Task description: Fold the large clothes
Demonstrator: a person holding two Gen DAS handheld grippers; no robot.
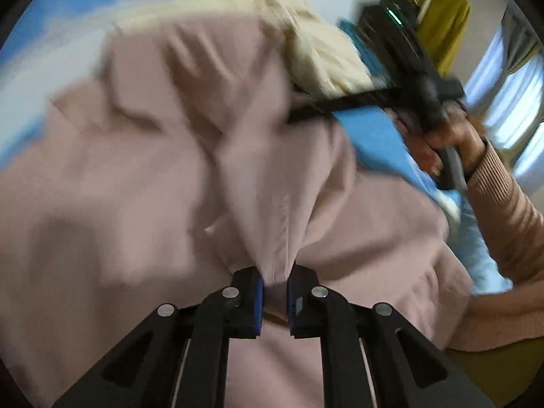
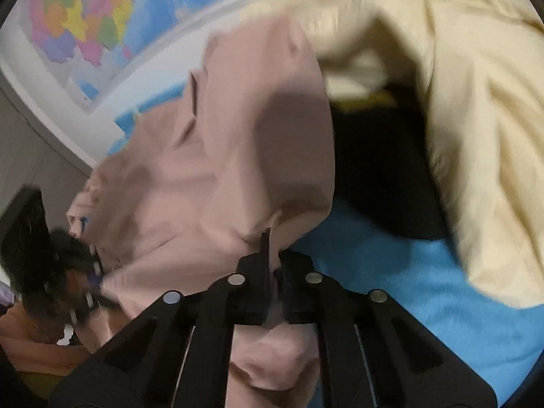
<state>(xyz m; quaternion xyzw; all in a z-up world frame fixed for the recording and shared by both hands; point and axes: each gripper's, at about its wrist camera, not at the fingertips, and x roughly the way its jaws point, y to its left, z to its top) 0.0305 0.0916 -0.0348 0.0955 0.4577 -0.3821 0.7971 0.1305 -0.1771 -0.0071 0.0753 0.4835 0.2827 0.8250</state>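
Both grippers are clamping the pink garment (image 1: 170,176): the left gripper (image 1: 274,284) is pinching a gathered ridge of cloth right at its tips, and the right gripper (image 2: 274,265) is nipping an edge likewise. The garment is bunching rumpled ahead of both over the blue bed sheet (image 2: 425,292), with a cream garment (image 2: 459,85) heaped beyond. No neat fold is showing, so the folding seems barely begun.

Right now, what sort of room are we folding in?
Probably a bedroom at home: a blue bedsheet under the clothes, a world map on the wall, and mustard garments on a rack by a curtained window.
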